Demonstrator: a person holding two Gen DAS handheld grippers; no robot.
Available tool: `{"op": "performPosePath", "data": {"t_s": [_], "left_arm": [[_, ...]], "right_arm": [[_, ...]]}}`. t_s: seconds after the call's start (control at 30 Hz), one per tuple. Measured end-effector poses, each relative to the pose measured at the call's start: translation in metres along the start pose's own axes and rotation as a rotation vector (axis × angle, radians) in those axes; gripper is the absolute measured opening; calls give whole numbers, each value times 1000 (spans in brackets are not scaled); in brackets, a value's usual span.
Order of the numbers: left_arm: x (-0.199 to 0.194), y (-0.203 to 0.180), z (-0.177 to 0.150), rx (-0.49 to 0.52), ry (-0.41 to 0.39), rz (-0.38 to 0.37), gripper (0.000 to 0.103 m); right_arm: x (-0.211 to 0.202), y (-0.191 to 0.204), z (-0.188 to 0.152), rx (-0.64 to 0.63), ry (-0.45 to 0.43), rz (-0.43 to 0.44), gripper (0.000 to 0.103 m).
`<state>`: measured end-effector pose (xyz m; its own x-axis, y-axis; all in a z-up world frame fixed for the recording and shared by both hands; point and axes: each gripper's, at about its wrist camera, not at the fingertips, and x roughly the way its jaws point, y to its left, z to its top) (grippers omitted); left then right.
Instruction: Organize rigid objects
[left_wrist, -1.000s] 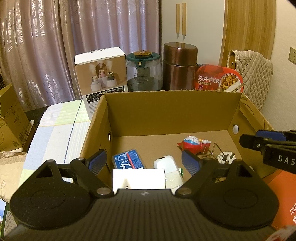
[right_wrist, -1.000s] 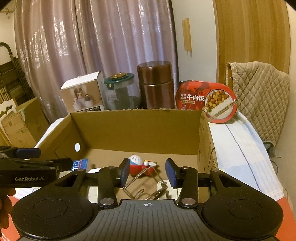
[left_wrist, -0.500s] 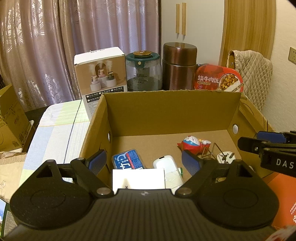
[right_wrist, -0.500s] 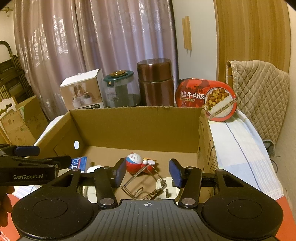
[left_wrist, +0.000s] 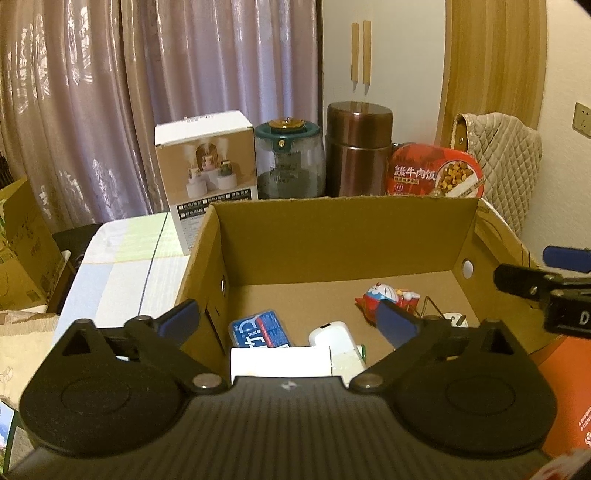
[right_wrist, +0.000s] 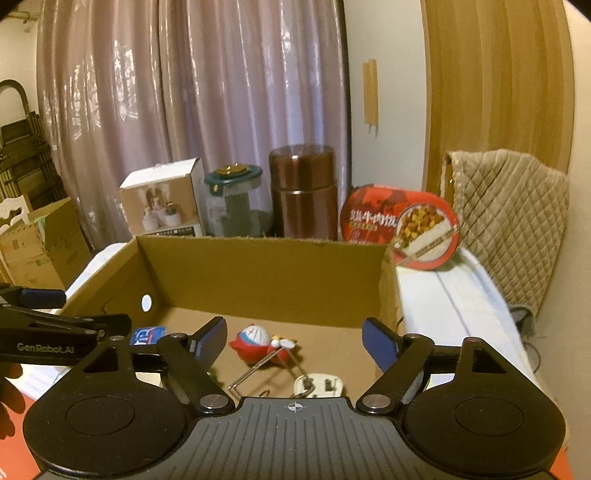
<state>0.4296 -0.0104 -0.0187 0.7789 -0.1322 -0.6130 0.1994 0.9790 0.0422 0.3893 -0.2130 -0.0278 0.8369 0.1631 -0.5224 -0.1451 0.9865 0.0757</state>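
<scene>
An open cardboard box (left_wrist: 332, 201) (right_wrist: 258, 242) holds a blue pack (left_wrist: 262, 332), a white case (left_wrist: 332, 334), a white card (left_wrist: 280, 360), a red-and-blue toy figure (left_wrist: 384, 297) (right_wrist: 256, 341), a bent metal wire (right_wrist: 255, 369) and a white plug (right_wrist: 321, 384). My left gripper (left_wrist: 286, 319) hovers over the box's near left corner; its jaws are opening, gripping nothing, and the left finger sits outside the wall. My right gripper (right_wrist: 293, 341) hangs above the toy and wire, jaws opening, nothing pressed between the pads. Its fingers (left_wrist: 524, 282) show at the left wrist view's right edge.
Behind the box stand a white product box (left_wrist: 205, 162), a green-lidded glass jar (left_wrist: 290, 162), a brown metal canister (left_wrist: 358, 147) and a red meal tub (left_wrist: 432, 173). A quilted chair back (left_wrist: 509, 162) is at the right, a carton (left_wrist: 22, 251) at the left, striped cloth (left_wrist: 122, 266) beside the box.
The right gripper's jaws have spread much wider over the toy and wire. The left gripper's jaws have widened a little. Neither hand has shifted noticeably.
</scene>
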Motion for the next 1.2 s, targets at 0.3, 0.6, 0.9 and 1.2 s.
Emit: {"op": "performPosePath", "data": {"t_s": [0.3,0.6,0.9,1.2], "left_arm": [[-29,-4,7,-18,-49,-13,102],[-104,-10,-19,-90,-63,-2,101],[-204,-25,-69,-113,-69,9,101],[-298,-57,-111,-172,-113,-2,101]], "right_arm": [[-27,-20,-3,33,-7,-14,81],[-85,-24,-19,81,3,12,82],[-178,-21,-58,118,45,29,82],[-257,-13,-76,119,51,56,83]]}}
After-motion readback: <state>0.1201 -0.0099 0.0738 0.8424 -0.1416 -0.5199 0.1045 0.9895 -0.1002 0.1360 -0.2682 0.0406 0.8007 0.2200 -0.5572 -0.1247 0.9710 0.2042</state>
